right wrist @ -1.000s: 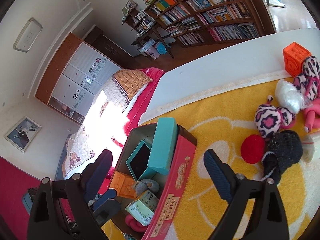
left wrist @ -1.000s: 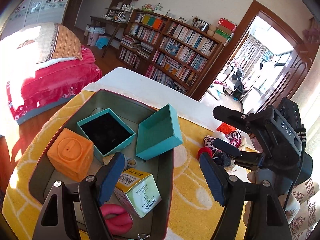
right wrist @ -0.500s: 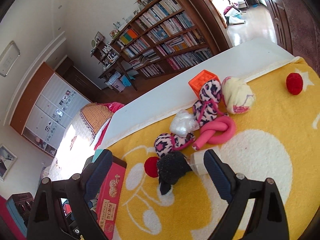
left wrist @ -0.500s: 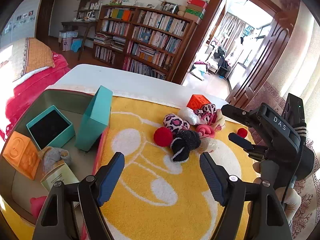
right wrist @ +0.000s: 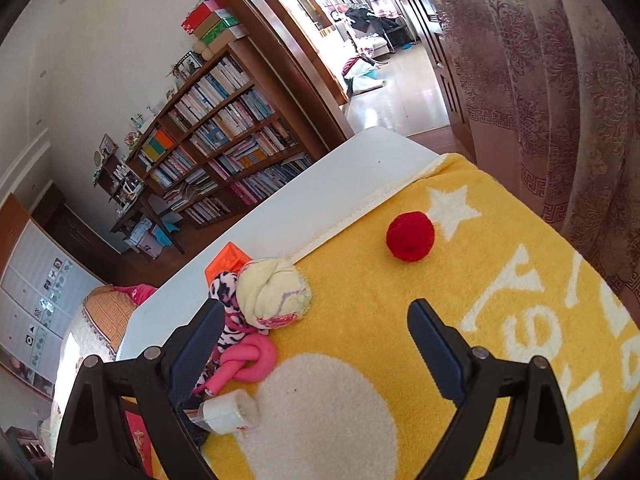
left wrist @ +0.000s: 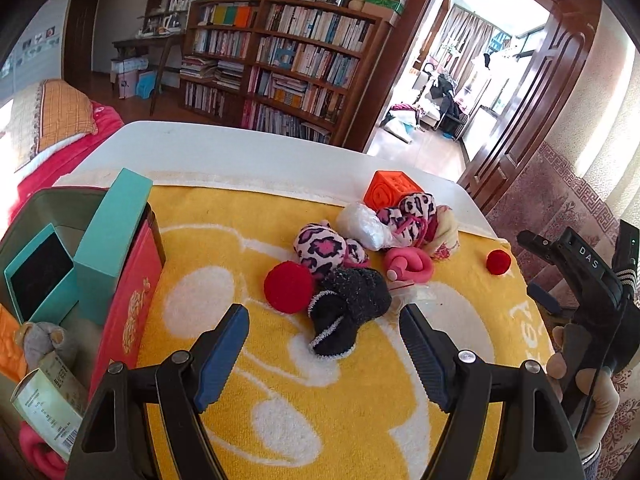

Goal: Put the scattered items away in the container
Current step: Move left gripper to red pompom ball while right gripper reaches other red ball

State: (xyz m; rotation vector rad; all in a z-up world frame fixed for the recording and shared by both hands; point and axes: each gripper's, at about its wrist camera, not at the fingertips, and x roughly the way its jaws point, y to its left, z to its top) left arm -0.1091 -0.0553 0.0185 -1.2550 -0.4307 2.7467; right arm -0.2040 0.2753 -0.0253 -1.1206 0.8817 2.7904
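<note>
Yellow towel (left wrist: 360, 400) covers my desk (left wrist: 240, 144); the red box (left wrist: 132, 280) at its left edge holds teal boxes (left wrist: 108, 240), a carton (left wrist: 48, 404). Both my fingers (left wrist: 322, 350) (right wrist: 312, 344) spread wide, empty, near the scattered socks (left wrist: 348, 308).

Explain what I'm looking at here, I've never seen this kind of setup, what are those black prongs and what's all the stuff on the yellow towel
No robot: a person holds a two-fingered grabbing tool in each hand, each carrying a camera looking along its fingers. One picture is from the left tool, the other from the right tool; the black prongs are those fingers. Both are open and hold nothing. On the yellow towel lie a black sock, leopard-print socks, a knotted pink tube, an orange cube and two red balls, one alone. The red box on the left is the container, partly filled.
</note>
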